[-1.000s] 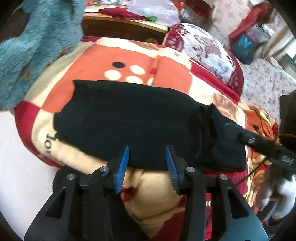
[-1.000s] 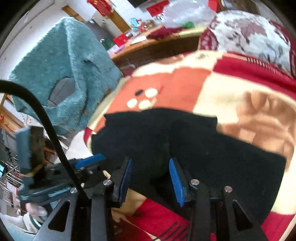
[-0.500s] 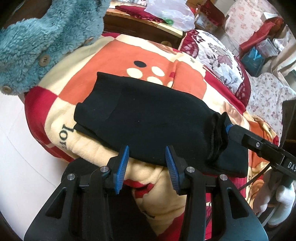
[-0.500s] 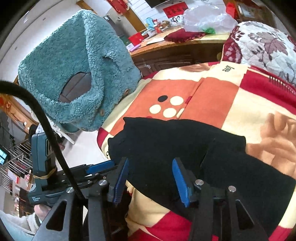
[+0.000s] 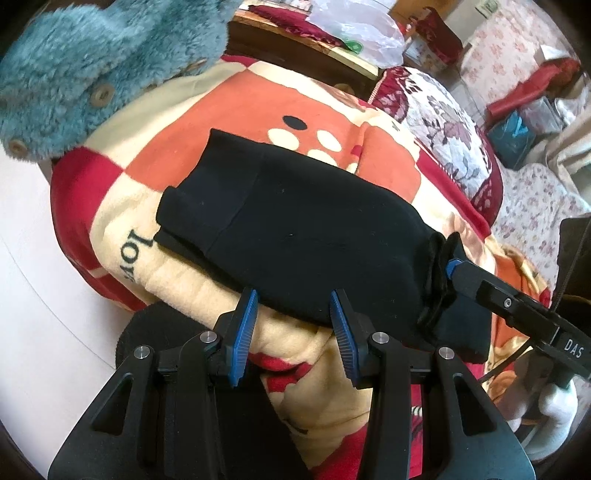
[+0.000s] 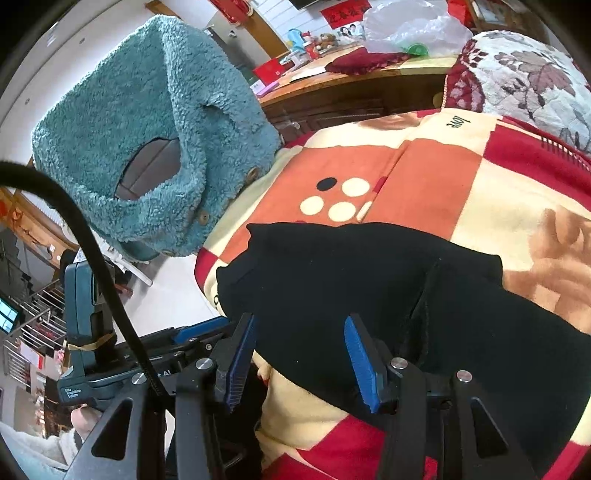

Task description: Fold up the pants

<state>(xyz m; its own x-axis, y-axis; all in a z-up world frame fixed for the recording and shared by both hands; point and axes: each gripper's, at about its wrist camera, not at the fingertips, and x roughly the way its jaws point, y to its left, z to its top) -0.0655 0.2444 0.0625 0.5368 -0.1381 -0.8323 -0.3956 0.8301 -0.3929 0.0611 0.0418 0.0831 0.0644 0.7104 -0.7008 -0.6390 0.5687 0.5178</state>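
The black pants [image 5: 314, 236] lie folded across a red, orange and cream blanket [image 5: 177, 147] on a bed. My left gripper [image 5: 293, 325] hovers open at their near edge, with nothing between its blue pads. From the right, my right gripper [image 5: 452, 266] reaches in, its tip at a bunched fold of the pants. In the right wrist view the pants [image 6: 369, 277] spread beyond my right gripper [image 6: 299, 354]. It stands open over their near edge and the pads do not press the cloth. The left gripper [image 6: 192, 332] shows low at the left.
A teal fleece jacket [image 6: 147, 129] hangs over the bed's left corner. Behind it is a wooden desk [image 6: 351, 96] with a plastic bag [image 6: 410, 26]. A floral pillow [image 5: 443, 122] lies at the far right. White floor [image 5: 37, 295] runs along the left.
The right gripper's jaws have widened and it has drawn back from the pants. The left gripper has rolled and shifted along the near edge. The pants lie as before.
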